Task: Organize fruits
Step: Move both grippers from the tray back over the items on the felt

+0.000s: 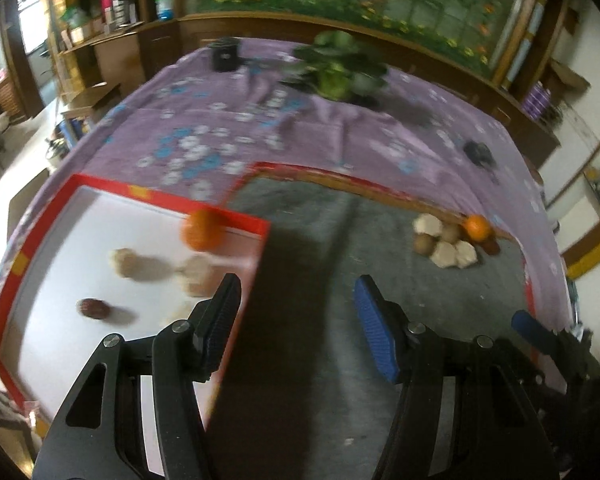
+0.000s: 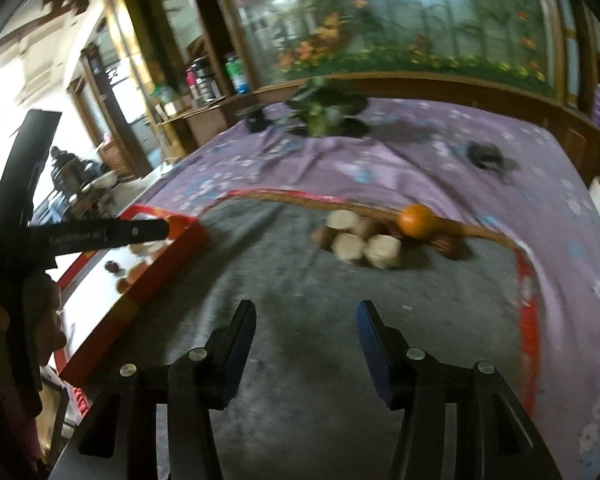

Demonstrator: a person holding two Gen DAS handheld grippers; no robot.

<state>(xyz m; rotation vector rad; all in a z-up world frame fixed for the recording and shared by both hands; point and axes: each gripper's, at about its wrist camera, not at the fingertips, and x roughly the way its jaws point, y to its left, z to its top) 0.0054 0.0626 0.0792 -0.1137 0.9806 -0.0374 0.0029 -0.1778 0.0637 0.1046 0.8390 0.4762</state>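
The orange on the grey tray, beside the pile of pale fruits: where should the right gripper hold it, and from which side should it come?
Grip the orange across its round middle, coming from above. It sits at the far tray edge with the pale fruits close on its left and dark ones below it, so only the top looks free. The right gripper is open and empty.

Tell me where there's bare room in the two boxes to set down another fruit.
The grey-lined box is bare across its near and middle floor, between the red-rimmed white box's wall and the red right rim. Its far right corner is crowded: a pile of beige wrapped fruits and an orange. The white box has room along its left side.
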